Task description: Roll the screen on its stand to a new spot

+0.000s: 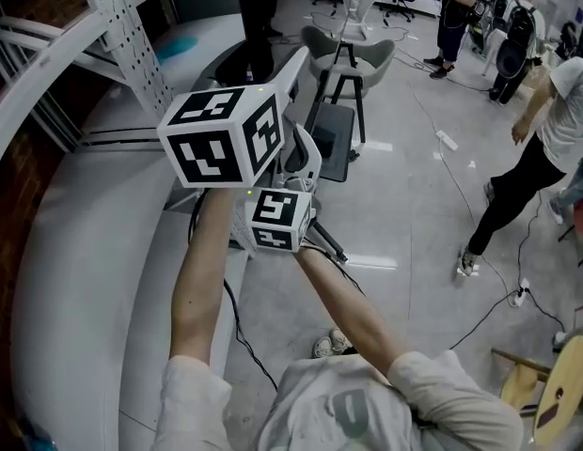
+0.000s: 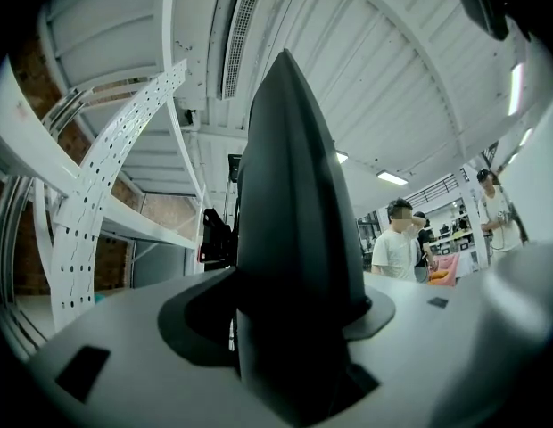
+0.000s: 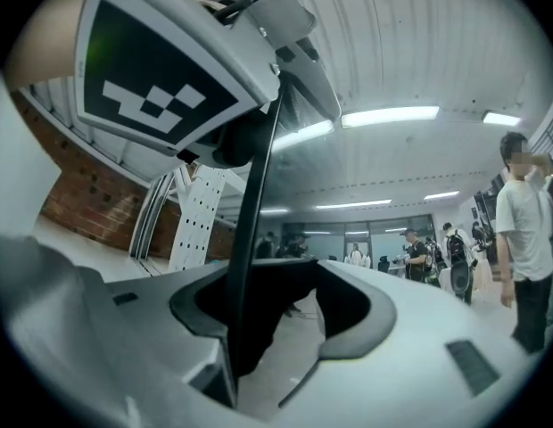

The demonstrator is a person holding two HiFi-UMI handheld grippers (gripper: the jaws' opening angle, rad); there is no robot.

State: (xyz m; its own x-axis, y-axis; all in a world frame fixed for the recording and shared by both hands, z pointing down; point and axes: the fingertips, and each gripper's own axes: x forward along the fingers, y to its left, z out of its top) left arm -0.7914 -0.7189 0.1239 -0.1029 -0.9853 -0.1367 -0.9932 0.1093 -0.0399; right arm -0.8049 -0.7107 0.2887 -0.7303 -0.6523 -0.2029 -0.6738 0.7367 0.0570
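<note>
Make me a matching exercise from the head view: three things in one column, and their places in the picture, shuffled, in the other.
Things:
1. grey shell chair on black legs
2. round wooden disc
3. white perforated metal beam

Places:
A. lower right corner
B. upper left, slanting
C. top centre

Pairs: 1-C, 2-A, 3-B

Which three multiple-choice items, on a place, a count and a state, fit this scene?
1. In the head view the nearest bystander stands: A at the right; B at the left; C on a chair.
2. Marker cubes in the head view: A one; B two; C four.
3. Between the jaws of the right gripper: A nothing; B the edge of the screen; C a cable.
A: the person shows at the right edge. B: two cubes show. B: the thin dark edge stands in the gap while the jaws are closing.
</note>
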